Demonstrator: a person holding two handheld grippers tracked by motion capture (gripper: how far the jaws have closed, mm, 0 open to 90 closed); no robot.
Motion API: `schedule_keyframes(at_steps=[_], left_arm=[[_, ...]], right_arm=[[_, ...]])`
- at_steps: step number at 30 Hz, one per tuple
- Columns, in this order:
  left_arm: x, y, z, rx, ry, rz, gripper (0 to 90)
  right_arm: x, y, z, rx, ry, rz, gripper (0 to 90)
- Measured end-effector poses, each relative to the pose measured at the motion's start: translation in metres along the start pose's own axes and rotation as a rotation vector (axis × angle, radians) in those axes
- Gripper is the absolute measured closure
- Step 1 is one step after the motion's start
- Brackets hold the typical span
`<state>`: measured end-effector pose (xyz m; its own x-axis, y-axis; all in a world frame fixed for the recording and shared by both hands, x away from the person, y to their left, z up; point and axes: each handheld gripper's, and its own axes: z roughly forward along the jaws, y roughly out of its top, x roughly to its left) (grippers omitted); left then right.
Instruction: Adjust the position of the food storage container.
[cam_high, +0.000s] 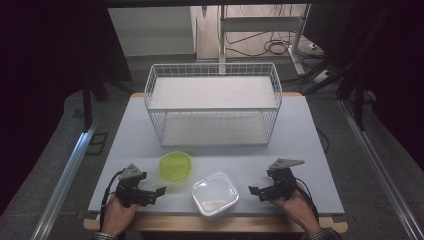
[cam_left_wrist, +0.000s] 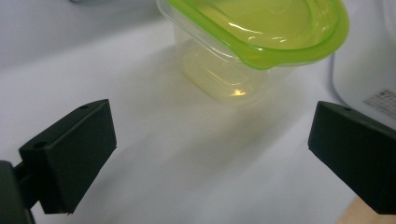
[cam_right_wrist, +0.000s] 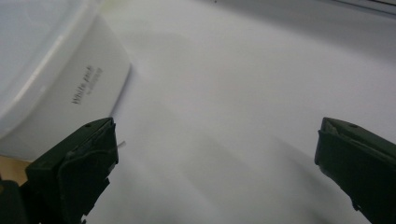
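Observation:
A small round clear container with a lime-green lid (cam_high: 176, 165) sits on the white table, ahead of my left gripper (cam_high: 155, 192); in the left gripper view the green-lidded container (cam_left_wrist: 254, 42) stands beyond the open jaws. A white square lidded container (cam_high: 215, 193) lies near the front edge between both grippers. My right gripper (cam_high: 254, 192) rests on the table to the right of the white container, jaws wide apart and empty. In the right gripper view the white container (cam_right_wrist: 51, 79) is at the upper left, beside the left jaw.
A white wire basket (cam_high: 214, 102) with a white liner stands across the back half of the table (cam_high: 300, 150). The table's front wooden edge (cam_high: 215, 222) runs just below the hands. Cables and metal frames lie on the floor beyond.

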<state>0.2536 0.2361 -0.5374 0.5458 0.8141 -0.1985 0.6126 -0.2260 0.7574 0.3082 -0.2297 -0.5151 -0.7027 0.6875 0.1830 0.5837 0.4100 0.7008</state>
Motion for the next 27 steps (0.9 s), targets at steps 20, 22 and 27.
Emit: schedule_keyframes(at_steps=[20,22,27], left_arm=[[-0.008,0.004,-0.008,-0.008,0.046,0.083,1.4],[-0.009,0.005,-0.010,-0.018,0.030,0.084,1.9],[-0.020,0.010,-0.017,-0.038,0.017,0.125,8.6]], right_arm=[[0.004,0.007,-0.004,0.035,-0.015,-0.023,27.2],[0.006,0.008,-0.005,0.037,-0.008,-0.033,33.8],[0.011,0.010,-0.008,0.055,-0.001,-0.069,49.5]])
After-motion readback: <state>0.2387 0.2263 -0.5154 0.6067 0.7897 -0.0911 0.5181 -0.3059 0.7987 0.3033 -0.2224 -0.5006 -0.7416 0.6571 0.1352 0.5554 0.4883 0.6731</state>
